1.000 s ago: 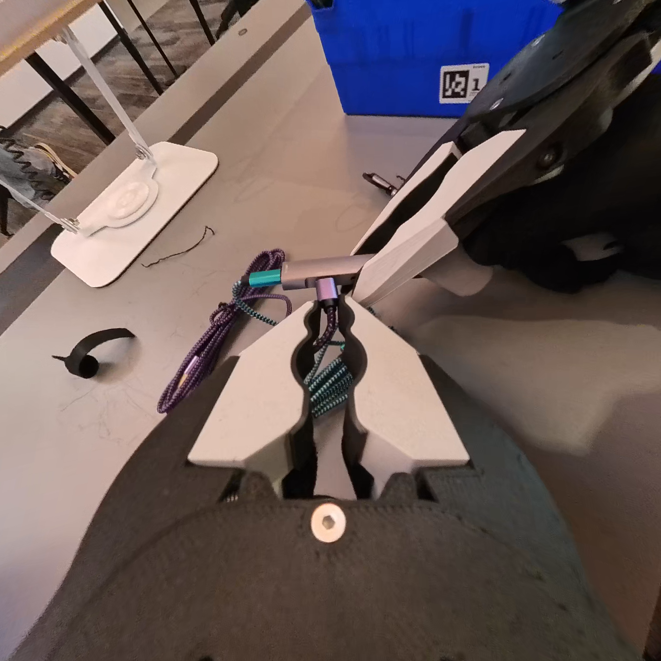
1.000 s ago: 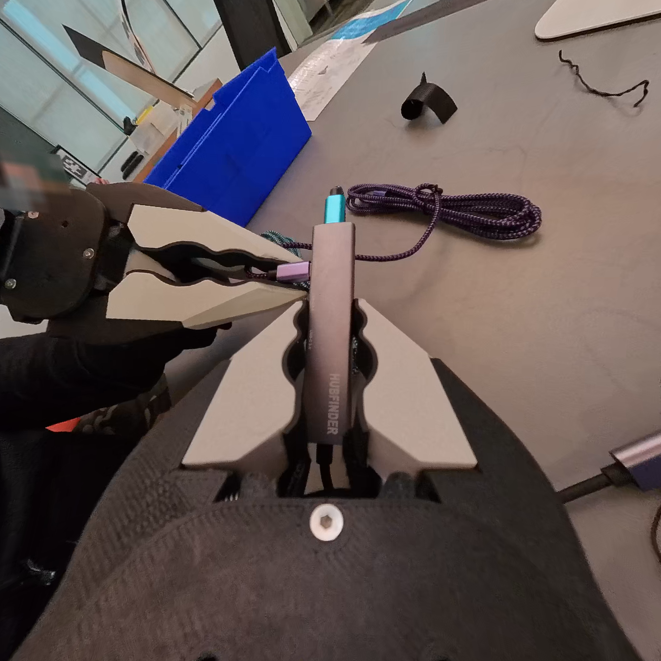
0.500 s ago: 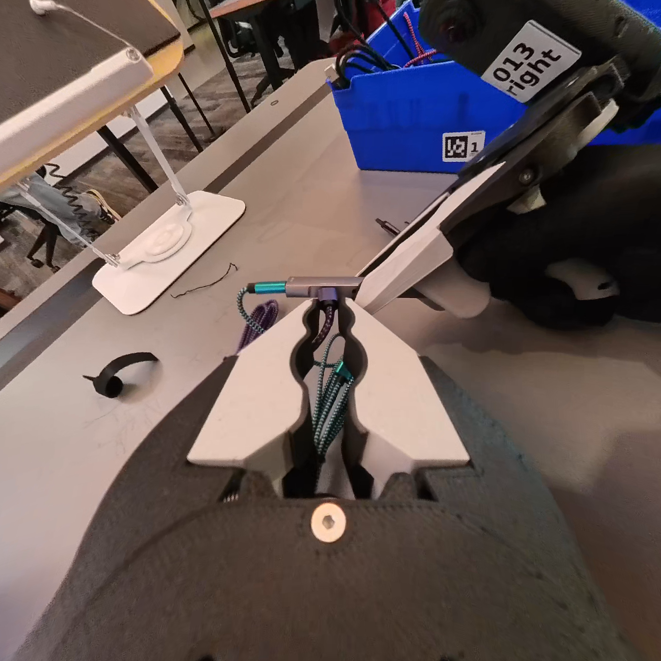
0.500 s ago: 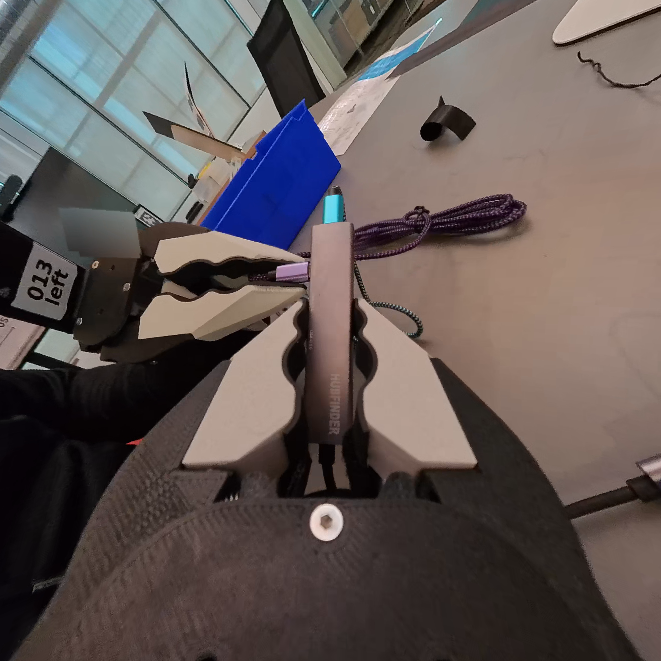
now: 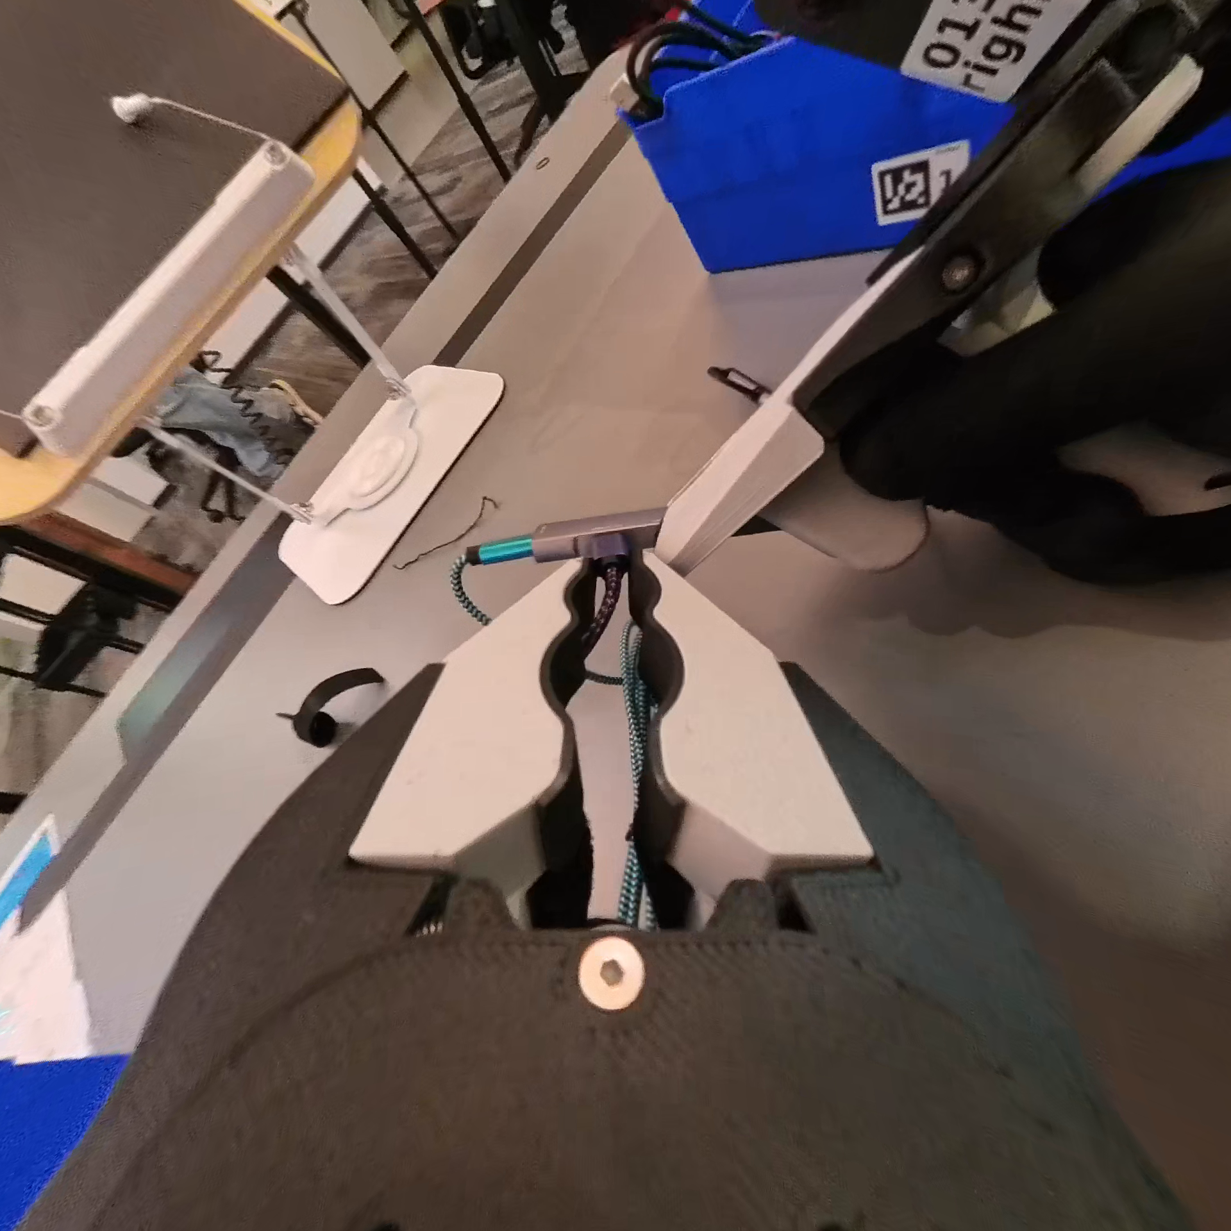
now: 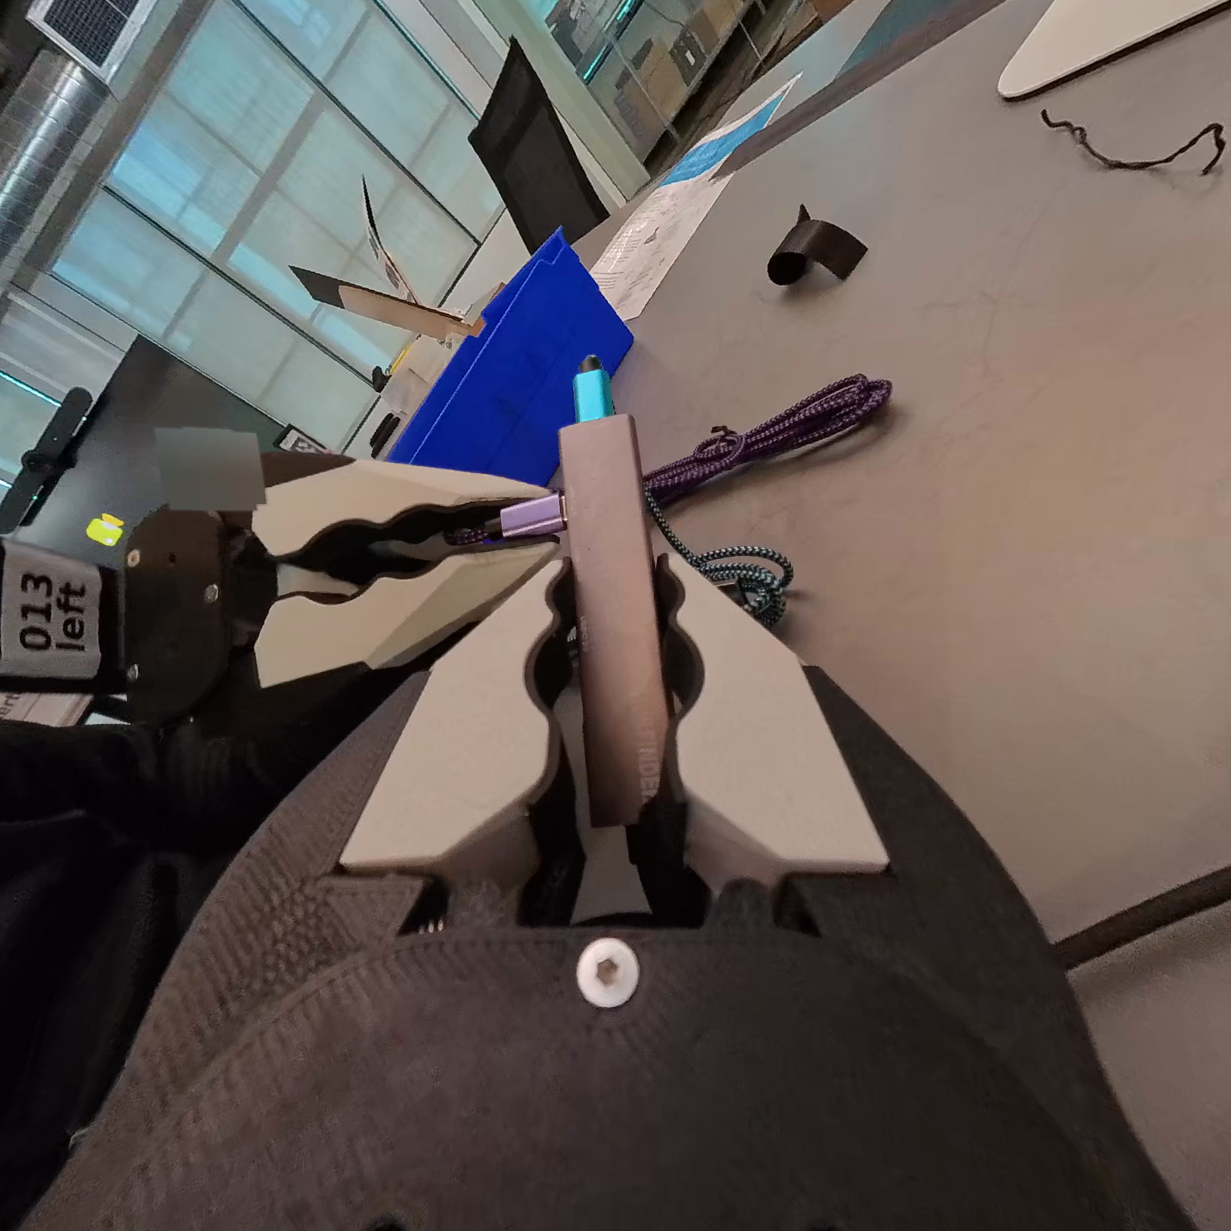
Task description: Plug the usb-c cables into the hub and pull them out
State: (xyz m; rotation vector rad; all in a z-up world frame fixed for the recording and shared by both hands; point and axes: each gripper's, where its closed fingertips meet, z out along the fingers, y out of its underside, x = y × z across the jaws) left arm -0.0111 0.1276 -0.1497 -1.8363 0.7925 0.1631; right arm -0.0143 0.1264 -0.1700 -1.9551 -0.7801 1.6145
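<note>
My right gripper point(image 6: 611, 563) is shut on the grey hub point(image 6: 609, 619) and holds it above the table. A teal plug point(image 6: 593, 398) sits in the hub's far end. A purple plug point(image 6: 533, 519) sits in its left side. My left gripper point(image 5: 606, 569) is shut on that purple plug point(image 5: 605, 547), right against the hub point(image 5: 599, 529). The purple cable point(image 6: 786, 433) lies coiled on the table, and the teal braided cable point(image 6: 739, 573) hangs beside the hub. In the left wrist view the right gripper point(image 5: 679, 539) comes in from the right.
A blue bin point(image 5: 766, 166) stands at the back of the grey table point(image 5: 932, 733). A white stand base point(image 5: 393, 479), a curled black strap point(image 5: 326, 706) and a black thread point(image 6: 1132, 153) lie on the left side. A second blue bin point(image 6: 519, 400) and a paper sheet point(image 6: 666, 246) lie farther off. The tips of both grippers are at nearly the same place.
Both grippers have risen and tilted together, with the hub and the purple plug still held. The teal cable has come up off the table with them.
</note>
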